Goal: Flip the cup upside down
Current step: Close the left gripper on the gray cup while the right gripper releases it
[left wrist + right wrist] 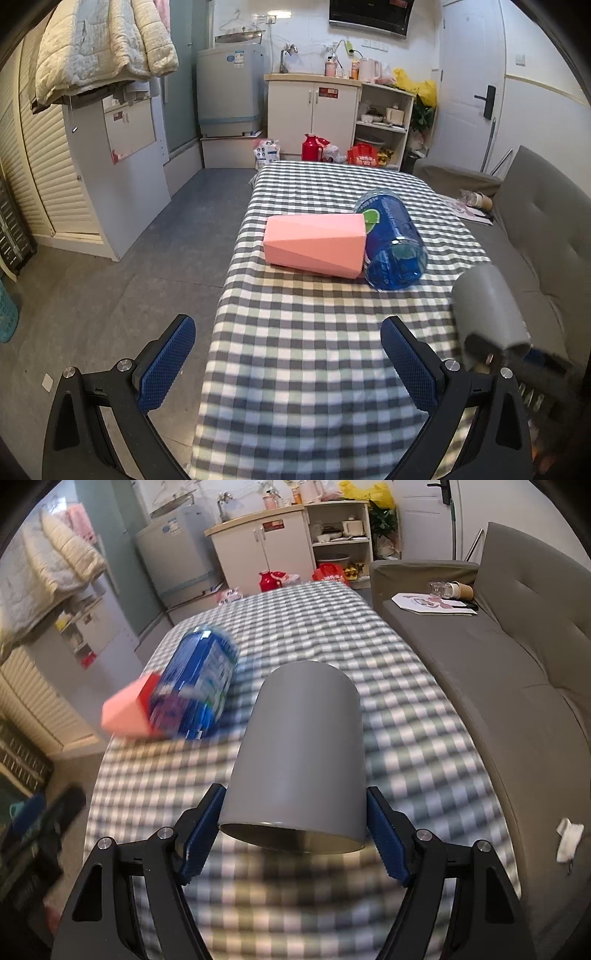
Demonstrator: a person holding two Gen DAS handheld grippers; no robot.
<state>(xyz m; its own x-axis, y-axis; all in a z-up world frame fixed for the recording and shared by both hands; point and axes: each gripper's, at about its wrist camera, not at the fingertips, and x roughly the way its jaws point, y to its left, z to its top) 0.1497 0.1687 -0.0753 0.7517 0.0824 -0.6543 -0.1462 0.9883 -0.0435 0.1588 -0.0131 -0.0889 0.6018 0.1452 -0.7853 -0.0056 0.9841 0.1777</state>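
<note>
A grey cup (pixel 299 760) is held between the blue pads of my right gripper (pixel 293 827), near its open rim. It is tilted, closed base pointing away and up, open mouth toward the camera, above the checked tablecloth (pixel 406 709). The same cup shows at the right of the left wrist view (pixel 487 314), lifted off the table. My left gripper (pixel 288 362) is open and empty over the near end of the table. A pink faceted cup (pixel 314 245) and a blue transparent cup (pixel 393 245) lie on their sides, touching, mid-table.
A grey sofa (pixel 498 657) runs along the table's right side, with papers and a paper tube (pixel 461 589) on it. The floor (pixel 129 258) lies to the left. White cabinets (pixel 314 107) and a washing machine (pixel 229 88) stand beyond the table's far end.
</note>
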